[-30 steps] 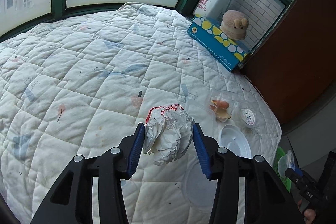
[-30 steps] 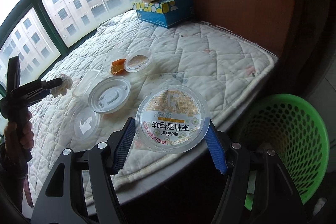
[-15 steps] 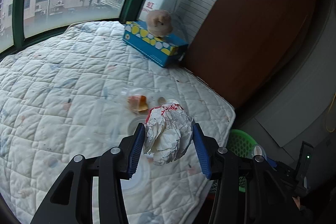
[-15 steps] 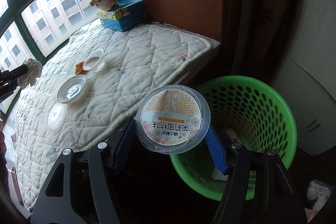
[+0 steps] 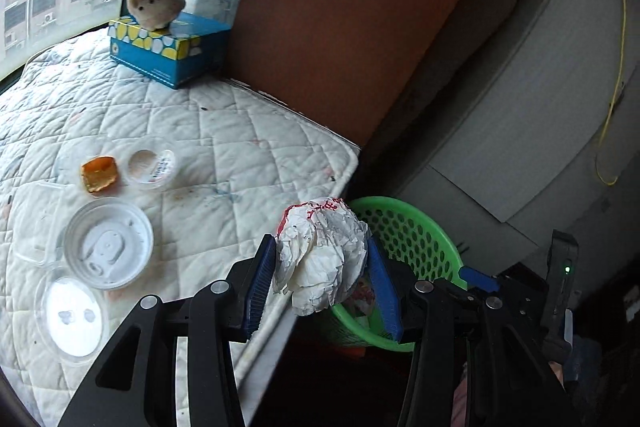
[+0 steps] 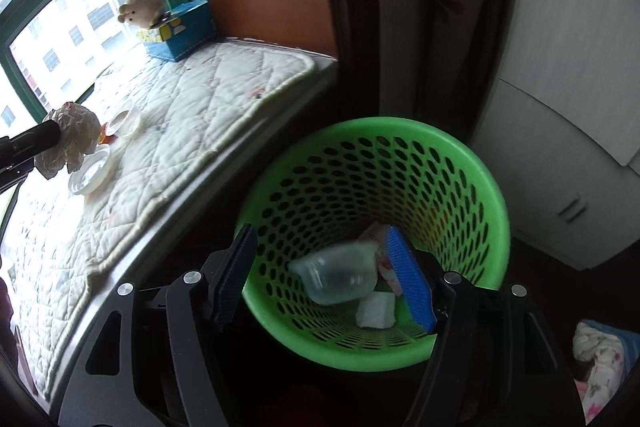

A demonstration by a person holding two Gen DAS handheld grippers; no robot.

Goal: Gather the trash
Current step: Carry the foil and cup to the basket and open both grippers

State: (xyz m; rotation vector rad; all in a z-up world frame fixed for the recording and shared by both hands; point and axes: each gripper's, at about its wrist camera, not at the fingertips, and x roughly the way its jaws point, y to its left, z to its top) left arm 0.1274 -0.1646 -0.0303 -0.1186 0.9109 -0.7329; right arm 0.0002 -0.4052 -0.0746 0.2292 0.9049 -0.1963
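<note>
The right gripper (image 6: 324, 275), jaws just opening, is dropping a cup (image 6: 336, 277) into the green basket (image 6: 472, 179). The left gripper (image 5: 322, 275) is pinching a paper wad (image 5: 322, 259) near the basket. Lids (image 5: 108, 243) and scraps are lying uncollected on the quilt (image 5: 240, 131).

Left wrist cam sits right behind its own fingers, tilted down and looking across the corner of the quilted mattress (image 5: 224, 131) toward the wooden panel, with the green basket (image 5: 416, 239) peeking in just past the edge. Right wrist cam is close above that same green basket (image 6: 472, 187), staring steeply down into it, mattress (image 6: 192, 123) off to its left. Both views share the basket, the mattress corner and the blue tissue box (image 5: 168, 55) with the plush toy (image 6: 142, 9) by the window.
</note>
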